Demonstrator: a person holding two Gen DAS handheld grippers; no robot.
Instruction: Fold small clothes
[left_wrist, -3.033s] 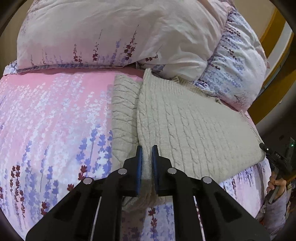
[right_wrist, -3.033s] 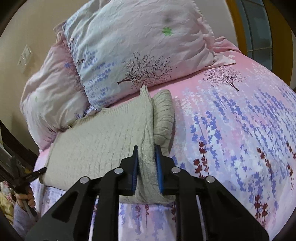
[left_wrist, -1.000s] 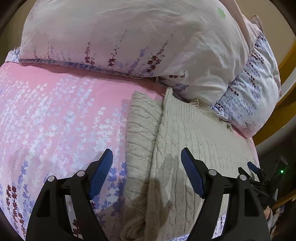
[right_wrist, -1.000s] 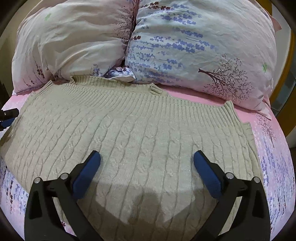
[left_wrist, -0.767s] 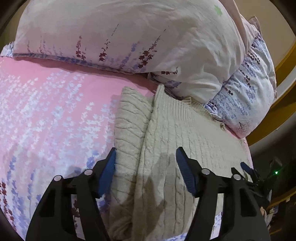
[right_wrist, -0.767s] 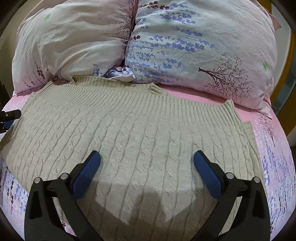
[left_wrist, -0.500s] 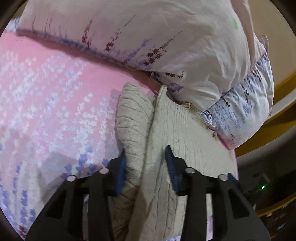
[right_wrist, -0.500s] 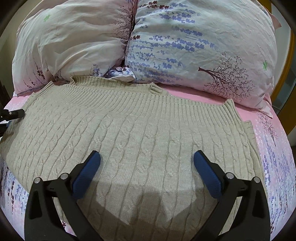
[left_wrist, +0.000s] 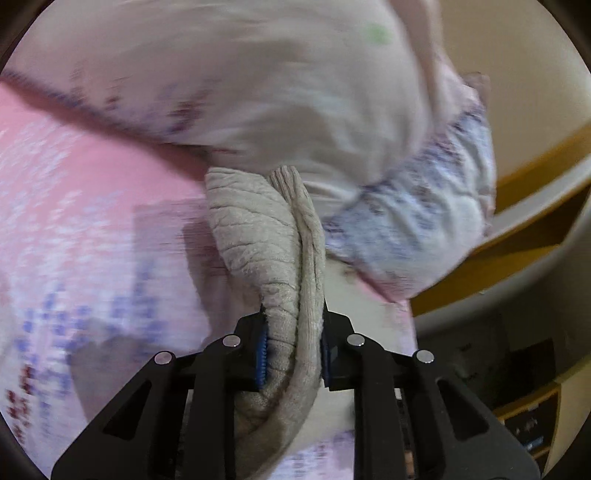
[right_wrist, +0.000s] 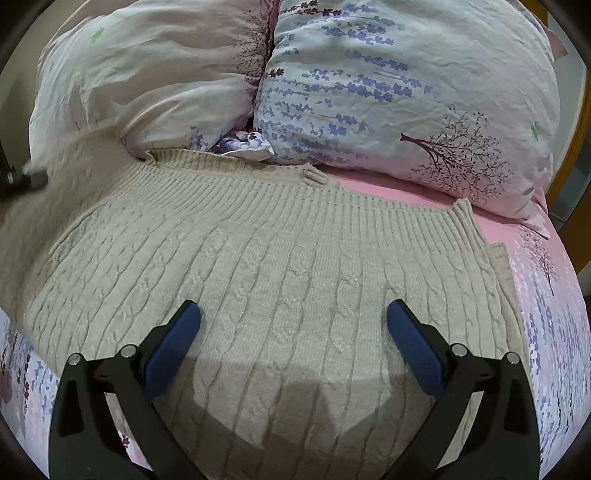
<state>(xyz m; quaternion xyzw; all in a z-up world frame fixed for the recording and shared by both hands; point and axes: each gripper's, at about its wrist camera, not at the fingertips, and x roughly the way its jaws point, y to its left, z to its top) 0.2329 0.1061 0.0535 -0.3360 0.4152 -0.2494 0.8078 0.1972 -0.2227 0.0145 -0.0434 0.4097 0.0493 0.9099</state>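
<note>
1. Left gripper (left_wrist: 291, 347): jaws closed on a bunched edge of the beige cable-knit sweater (left_wrist: 266, 236); the gathered knit runs up from between the blue pads (left_wrist: 261, 354); the view is blurred, so the fold held appears to be a side edge, not confirmed.
2. Right gripper (right_wrist: 293, 332): jaws spread wide, holding nothing; both fingers hover over the sweater (right_wrist: 277, 266).
3. Sweater: laid across the pink floral bedsheet (right_wrist: 546, 295), ribbed hem towards the two pillows (right_wrist: 406, 81).
</note>
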